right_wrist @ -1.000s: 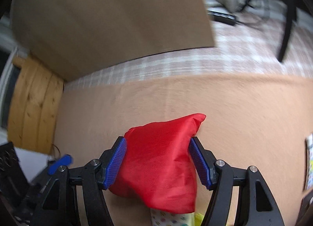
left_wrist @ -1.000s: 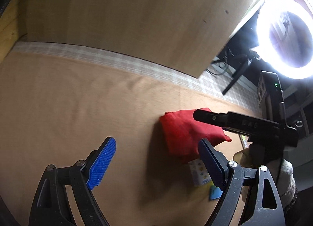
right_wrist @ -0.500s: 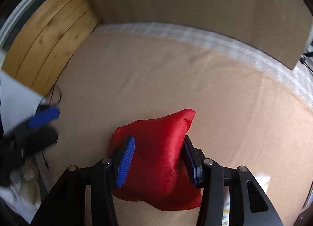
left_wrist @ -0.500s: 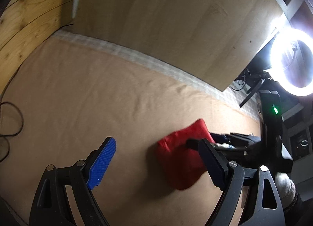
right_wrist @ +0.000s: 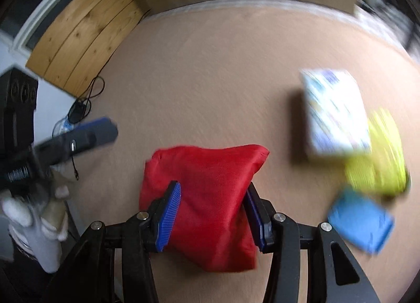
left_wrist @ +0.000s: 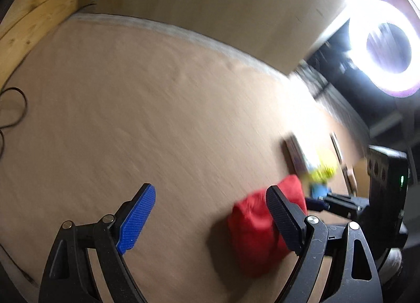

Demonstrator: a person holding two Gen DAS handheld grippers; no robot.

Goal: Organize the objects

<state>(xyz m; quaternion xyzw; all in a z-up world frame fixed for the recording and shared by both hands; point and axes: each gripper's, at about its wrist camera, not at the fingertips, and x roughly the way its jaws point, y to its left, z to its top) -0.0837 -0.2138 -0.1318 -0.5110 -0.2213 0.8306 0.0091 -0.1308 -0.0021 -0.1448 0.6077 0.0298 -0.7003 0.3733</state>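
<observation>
Tan cloth covers the table [right_wrist: 223,67]. Left gripper [left_wrist: 210,220] gapes wide, empty, left of the red bag [right_wrist: 207,198]. Right gripper [right_wrist: 212,213] pinches that bag mid-body; keep the squeeze firm and set it flat, clear of the box [right_wrist: 333,109] to its right.

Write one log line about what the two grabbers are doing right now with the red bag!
right gripper: shut on red bag | left gripper: open, holding nothing | patterned box, yellow item, blue item: on the table

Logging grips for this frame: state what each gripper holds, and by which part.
The right gripper is shut on the red pouch, pinching its lower middle from both sides. The left gripper is open and holds nothing.
</observation>
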